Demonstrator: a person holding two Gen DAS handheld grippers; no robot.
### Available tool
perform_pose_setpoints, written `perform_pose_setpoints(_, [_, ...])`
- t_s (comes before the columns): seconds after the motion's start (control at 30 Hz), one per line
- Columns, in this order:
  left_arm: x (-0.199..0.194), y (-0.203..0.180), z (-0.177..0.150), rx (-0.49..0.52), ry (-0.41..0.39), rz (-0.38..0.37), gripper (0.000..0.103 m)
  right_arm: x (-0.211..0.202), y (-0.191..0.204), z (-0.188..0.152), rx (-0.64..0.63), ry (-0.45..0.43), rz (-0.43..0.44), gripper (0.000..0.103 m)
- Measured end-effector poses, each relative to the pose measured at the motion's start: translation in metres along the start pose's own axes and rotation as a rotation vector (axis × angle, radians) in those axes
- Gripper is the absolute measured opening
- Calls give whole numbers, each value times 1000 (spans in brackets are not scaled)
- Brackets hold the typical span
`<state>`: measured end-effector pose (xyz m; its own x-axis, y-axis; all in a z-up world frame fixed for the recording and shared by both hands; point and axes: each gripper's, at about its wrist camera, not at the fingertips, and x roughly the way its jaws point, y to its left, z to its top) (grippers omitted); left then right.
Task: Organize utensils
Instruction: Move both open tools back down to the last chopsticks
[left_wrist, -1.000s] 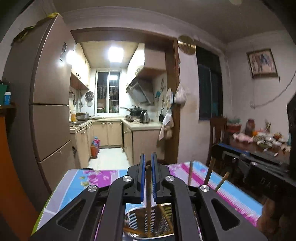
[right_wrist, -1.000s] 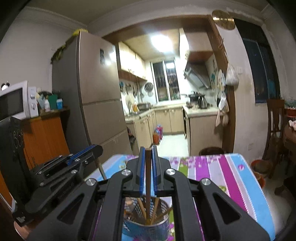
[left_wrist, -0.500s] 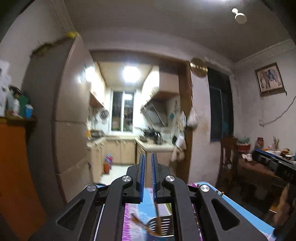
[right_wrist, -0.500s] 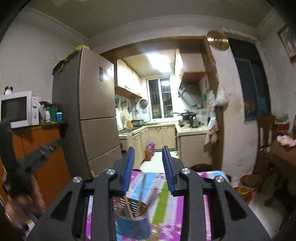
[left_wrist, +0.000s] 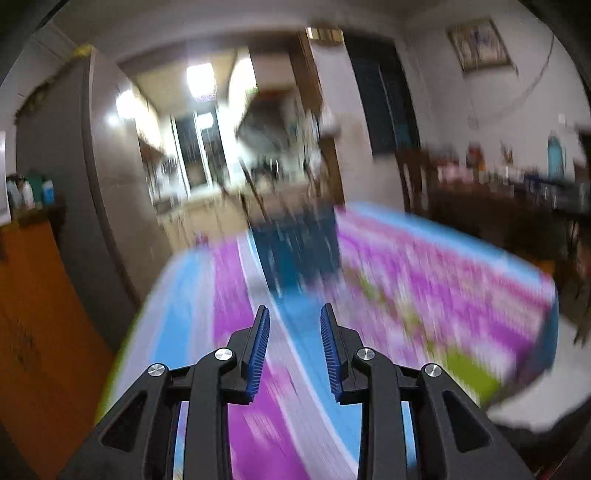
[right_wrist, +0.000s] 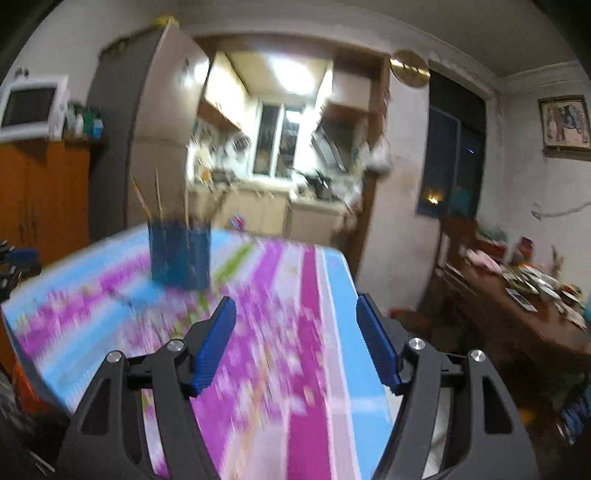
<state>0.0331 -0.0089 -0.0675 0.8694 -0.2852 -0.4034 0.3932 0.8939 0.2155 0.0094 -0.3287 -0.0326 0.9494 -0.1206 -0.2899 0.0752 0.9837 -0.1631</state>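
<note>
A blue utensil holder (right_wrist: 180, 254) stands on the far part of the flowered tablecloth (right_wrist: 280, 354), with several chopsticks (right_wrist: 159, 195) sticking up out of it. In the blurred left wrist view the same holder (left_wrist: 297, 251) sits straight ahead, well beyond the fingers. My left gripper (left_wrist: 294, 314) has its jaws opening, with nothing between them. My right gripper (right_wrist: 295, 306) is wider, its jaws also opening and empty; the holder is ahead and to its left. Both grippers hang back over the near part of the table.
A tall fridge (right_wrist: 147, 147) and an orange cabinet (right_wrist: 40, 192) with a microwave (right_wrist: 31, 107) stand to the left. A cluttered dark wooden table (right_wrist: 517, 299) is at the right. The kitchen doorway (right_wrist: 280, 147) lies behind the table.
Both grippers let go of the chopsticks they held over the holder and opened. Both pulled back from the holder, which now stands farther away on the table. The chopsticks stand in the holder.
</note>
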Motion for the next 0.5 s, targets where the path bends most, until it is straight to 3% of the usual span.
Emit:
perform_pose_setpoints(0.1, [5, -31, -43, -65, 117, -46, 29, -6, 10, -36, 35, 62, 9, 63])
perform_pose_setpoints(0.2, [7, -47, -57, -53, 136, -18, 29, -12, 22, -64, 44, 102, 28, 59])
perform_pose_setpoints(0.3, [3, -54, -66, -78, 148, -39, 29, -21, 37, -84, 34, 110, 18, 55])
perform_pose_setpoints(0.5, [13, -68, -64, -58, 162, -28, 29, -24, 46, -111, 88, 177, 55, 36])
